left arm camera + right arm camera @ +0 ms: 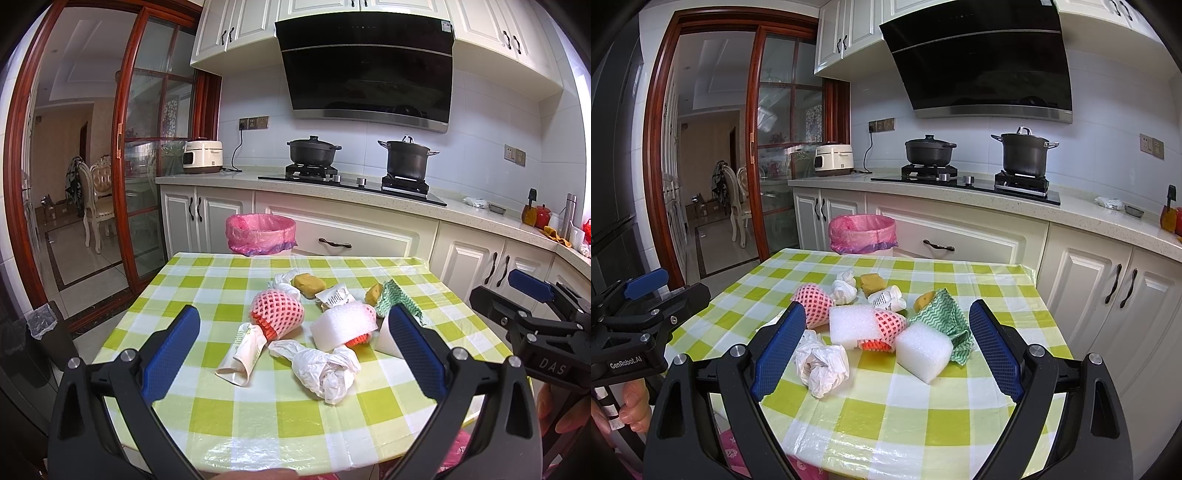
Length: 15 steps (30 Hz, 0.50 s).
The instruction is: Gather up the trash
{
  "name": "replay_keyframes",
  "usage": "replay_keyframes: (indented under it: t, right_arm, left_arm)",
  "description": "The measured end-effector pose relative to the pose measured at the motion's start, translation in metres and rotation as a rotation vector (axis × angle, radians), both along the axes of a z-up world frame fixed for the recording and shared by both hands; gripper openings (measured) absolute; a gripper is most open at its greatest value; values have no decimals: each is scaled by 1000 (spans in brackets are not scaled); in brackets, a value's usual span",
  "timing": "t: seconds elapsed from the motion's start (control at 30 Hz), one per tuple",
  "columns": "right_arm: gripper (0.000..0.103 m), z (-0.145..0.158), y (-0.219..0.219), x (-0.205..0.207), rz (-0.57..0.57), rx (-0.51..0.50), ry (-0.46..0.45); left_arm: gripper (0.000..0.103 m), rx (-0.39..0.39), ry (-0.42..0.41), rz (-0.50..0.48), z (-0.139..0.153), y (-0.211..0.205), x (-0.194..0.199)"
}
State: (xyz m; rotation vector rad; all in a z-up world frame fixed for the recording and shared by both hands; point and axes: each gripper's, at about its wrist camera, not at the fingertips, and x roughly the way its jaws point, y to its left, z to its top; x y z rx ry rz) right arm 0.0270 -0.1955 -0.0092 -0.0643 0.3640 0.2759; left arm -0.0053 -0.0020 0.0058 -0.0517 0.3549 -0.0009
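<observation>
Trash, heaped mid-frame on green-and-white checked tablecloth: crumpled white plastic bag, rolled white paper cup, pink foam fruit net, two white foam blocks, olive-yellow sponge, green wave-patterned cloth.

Handling, by judgement: all pieces light and soft. Plastic bag slippery and crushable; best pinched across bunched, knotted middle. Foam blocks springy, non-fragile; best taken across short flat faces. Fruit net stretchy, liable to snag neighbours on lifting. Paper cup easily flattened; grip across mid-body. Cloth limp; pinch at raised fold.

Destination presumed: pink-bagged round bin, upper centre, beyond far table edge, well apart from heap.

Left gripper, blue pads spread wide, holding nothing; bag, cup and net framed between fingers without contact. Right gripper, likewise wide open and empty, bracketing nearer foam block and bag.

Left wrist view only: paper cup in full at lower centre left; right gripper from outside, right edge; bottles and red pot on counter at far right. Right wrist view only: green cloth spread fully, second foam block unobstructed, left gripper with gripping fingers at lower left.
</observation>
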Motion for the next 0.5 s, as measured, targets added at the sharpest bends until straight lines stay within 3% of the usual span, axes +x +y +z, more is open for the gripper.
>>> replay_keyframes:
  t: [0.5]
  right_arm:
    - [85, 3, 6, -3, -2, 0, 0]
  left_arm:
    - [99, -5, 5, -7, 0, -2, 3]
